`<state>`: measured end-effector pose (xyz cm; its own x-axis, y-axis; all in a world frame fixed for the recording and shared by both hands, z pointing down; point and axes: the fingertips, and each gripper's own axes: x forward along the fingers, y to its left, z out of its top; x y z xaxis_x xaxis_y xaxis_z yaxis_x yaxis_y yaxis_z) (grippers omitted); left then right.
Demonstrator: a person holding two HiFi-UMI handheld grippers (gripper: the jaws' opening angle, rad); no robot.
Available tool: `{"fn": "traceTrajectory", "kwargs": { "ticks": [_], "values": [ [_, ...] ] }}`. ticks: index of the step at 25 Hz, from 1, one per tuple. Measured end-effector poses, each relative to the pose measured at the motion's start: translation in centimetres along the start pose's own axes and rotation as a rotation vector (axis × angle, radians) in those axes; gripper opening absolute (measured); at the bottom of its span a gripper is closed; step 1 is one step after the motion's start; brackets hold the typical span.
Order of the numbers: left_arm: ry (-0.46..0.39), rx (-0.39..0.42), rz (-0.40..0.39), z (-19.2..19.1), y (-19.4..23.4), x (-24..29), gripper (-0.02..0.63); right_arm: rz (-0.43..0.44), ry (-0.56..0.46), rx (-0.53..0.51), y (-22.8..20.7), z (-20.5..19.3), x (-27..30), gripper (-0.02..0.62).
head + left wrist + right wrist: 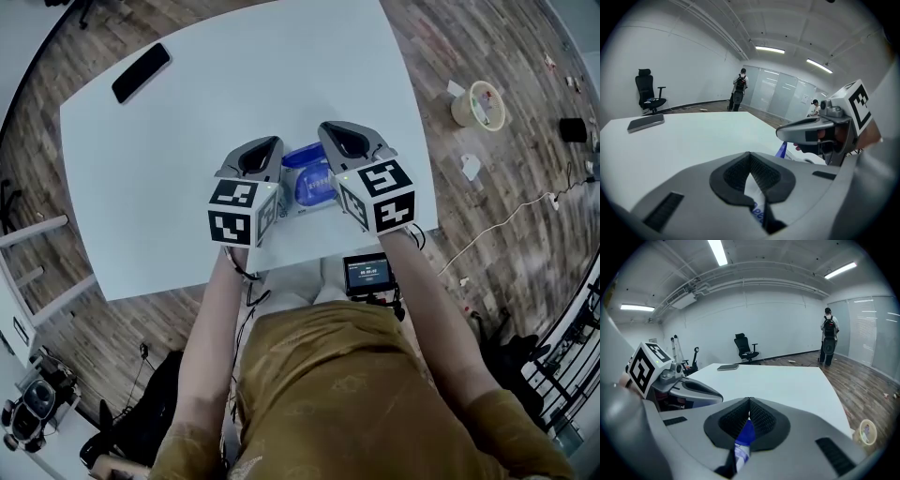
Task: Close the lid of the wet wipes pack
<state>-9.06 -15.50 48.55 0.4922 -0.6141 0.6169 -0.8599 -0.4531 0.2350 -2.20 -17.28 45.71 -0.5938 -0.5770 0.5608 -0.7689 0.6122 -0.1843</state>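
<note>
The wet wipes pack [307,184], white with blue print, lies near the front edge of the white table [187,141]. A blue flap [300,154] stands up at its far side; it is probably the lid. My left gripper [270,143] hovers at the pack's left side and my right gripper [330,129] at its right. In the left gripper view my left gripper [750,154] has its jaws meeting at the tips, and the pack [757,206] shows under them. In the right gripper view my right gripper [749,400] is likewise shut, with the blue pack [745,434] below it.
A black phone [141,72] lies at the table's far left corner. A tape roll [480,103] and scraps lie on the wooden floor to the right. An office chair [746,348] and a standing person [828,336] are far across the room.
</note>
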Motion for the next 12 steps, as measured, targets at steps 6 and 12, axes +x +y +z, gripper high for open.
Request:
{"fn": "traceTrajectory", "kwargs": {
  "ticks": [6,12],
  "values": [
    [-0.002,0.000,-0.004,-0.3,-0.3,-0.5,0.001,-0.001,0.017,-0.001,0.3,-0.9,-0.4,0.008],
    [0.005,0.002,-0.004,-0.7,-1.1,-0.8,0.000,0.001,0.028,-0.019,0.1,-1.4,-0.9,0.008]
  ]
}}
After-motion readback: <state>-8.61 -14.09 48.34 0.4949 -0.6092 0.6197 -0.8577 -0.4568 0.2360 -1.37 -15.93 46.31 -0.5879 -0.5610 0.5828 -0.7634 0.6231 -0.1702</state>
